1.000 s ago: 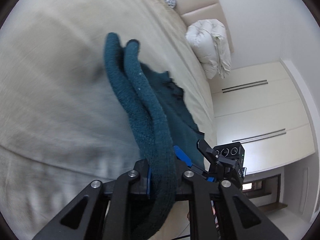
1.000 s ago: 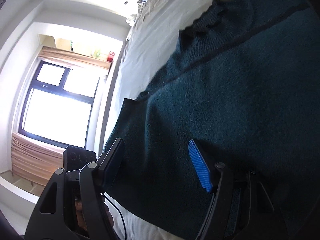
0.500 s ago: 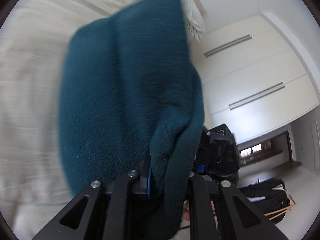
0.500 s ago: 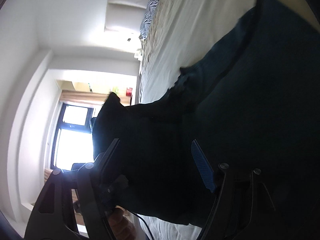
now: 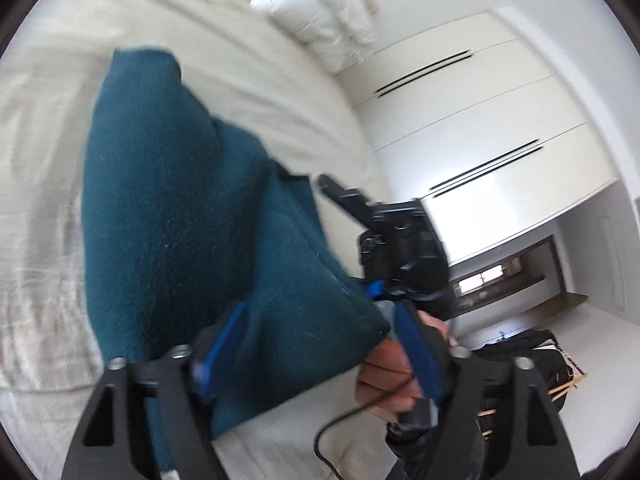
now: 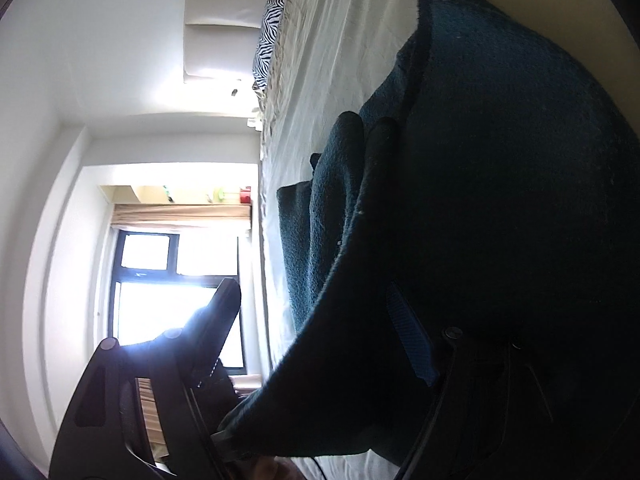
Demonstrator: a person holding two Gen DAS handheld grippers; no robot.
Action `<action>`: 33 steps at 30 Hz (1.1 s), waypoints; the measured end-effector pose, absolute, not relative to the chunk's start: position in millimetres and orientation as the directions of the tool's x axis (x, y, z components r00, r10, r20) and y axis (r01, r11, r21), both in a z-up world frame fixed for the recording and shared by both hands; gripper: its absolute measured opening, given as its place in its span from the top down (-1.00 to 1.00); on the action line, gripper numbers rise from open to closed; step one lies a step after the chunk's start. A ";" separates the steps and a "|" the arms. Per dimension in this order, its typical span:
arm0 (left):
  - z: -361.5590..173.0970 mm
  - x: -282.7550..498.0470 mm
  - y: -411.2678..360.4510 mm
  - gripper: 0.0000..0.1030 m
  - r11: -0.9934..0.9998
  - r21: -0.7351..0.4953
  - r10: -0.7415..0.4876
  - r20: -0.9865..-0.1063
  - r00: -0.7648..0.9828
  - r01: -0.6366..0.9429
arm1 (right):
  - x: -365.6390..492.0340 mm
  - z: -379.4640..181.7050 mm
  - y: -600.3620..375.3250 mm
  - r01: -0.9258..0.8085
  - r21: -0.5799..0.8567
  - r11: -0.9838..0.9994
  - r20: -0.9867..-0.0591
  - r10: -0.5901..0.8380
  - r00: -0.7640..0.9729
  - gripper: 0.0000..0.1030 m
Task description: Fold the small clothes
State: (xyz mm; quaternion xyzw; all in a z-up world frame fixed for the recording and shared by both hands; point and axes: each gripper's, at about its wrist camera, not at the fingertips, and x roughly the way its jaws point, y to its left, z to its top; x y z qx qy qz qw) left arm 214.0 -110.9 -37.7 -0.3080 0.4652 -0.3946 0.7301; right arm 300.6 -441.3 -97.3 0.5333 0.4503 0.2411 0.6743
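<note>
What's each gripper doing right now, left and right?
Left gripper: open, teal sweater lying loose between its fingers.
Right gripper: open, sweater draped over one finger, not clamped.

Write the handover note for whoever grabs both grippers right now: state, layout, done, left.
Left gripper: jaws wide apart, teal sweater bunched between the blue pads, no clamp visible.
Right gripper: open, sweater draped over its right finger, nothing pinched.
Layout: the sweater lies in folded layers on the bed; white duvet and zebra pillow sit at the head end.
Done: one fold appears laid over.
Left: check the edges, finish folding, flatten.
</note>
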 end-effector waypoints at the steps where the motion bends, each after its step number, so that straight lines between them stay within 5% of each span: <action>1: -35.7 206.9 -108.1 -0.59 0.498 -0.817 -0.863 -0.434 0.258 0.290 | 302.2 -96.2 -438.0 0.157 0.930 0.331 -0.366 0.802 0.473 -0.48; 10: -69.0 183.3 -77.5 -0.55 0.472 -0.859 -0.873 -0.425 0.239 0.198 | 315.0 -82.0 -405.7 0.096 0.798 0.595 -0.585 0.726 0.361 -0.43; 15: -68.2 170.9 -75.0 -0.55 0.494 -0.841 -0.863 -0.445 0.239 0.219 | 325.9 -78.6 -383.8 0.030 0.635 0.772 -0.737 0.594 0.322 0.60; 17: -66.3 168.4 -72.4 -0.55 0.501 -0.835 -0.860 -0.451 0.240 0.228 | 326.1 -77.6 -385.8 0.024 0.608 0.793 -0.752 0.566 0.338 0.71; 33: -64.8 183.0 -85.9 -0.56 0.538 -0.809 -0.839 -0.488 0.239 0.238 | 309.4 -50.1 -438.9 0.046 0.546 0.837 -0.753 0.466 0.465 0.76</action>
